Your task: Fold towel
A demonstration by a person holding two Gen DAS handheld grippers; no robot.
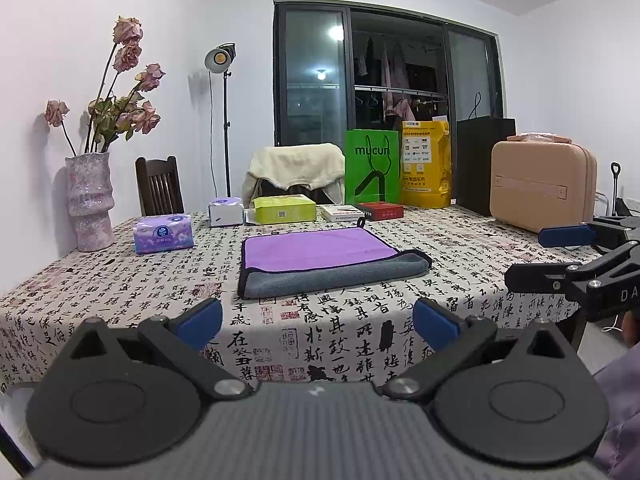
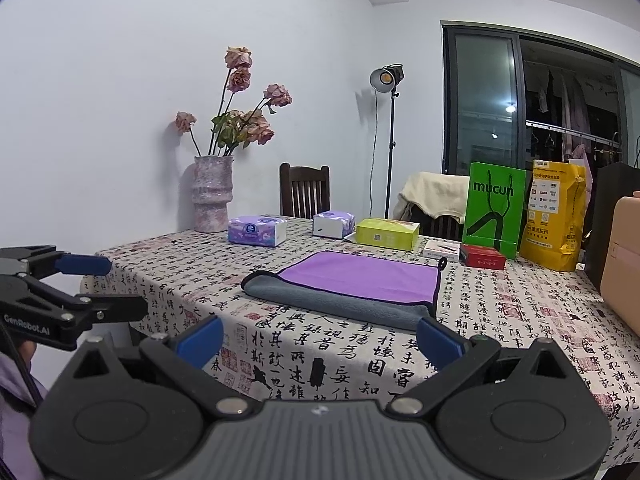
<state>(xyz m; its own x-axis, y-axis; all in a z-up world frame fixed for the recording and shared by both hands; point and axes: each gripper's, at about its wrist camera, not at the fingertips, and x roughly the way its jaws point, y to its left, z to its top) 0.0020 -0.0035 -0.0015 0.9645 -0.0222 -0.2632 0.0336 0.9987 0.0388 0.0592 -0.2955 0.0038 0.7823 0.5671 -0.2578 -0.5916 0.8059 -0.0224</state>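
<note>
Both grippers (image 1: 316,326) (image 2: 320,344) gape, empty — suitcase (image 1: 542,184) fully visible only from left, towel (image 1: 320,260) folded

Purple-and-grey towel (image 1: 320,260), calligraphy-print tablecloth (image 1: 460,248)

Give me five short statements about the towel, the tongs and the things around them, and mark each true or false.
1. The towel lies folded, purple side up with a grey layer showing along its near edge. True.
2. The left tongs are shut on a towel corner. False: they are open and hold nothing, short of the towel.
3. The right tongs are open and empty. True.
4. The vase of dried roses stands on top of the towel. False: it stands at the table's far corner by the wall, apart from the towel.
5. The green mucun bag stands upright beside a yellow bag. True.
</note>
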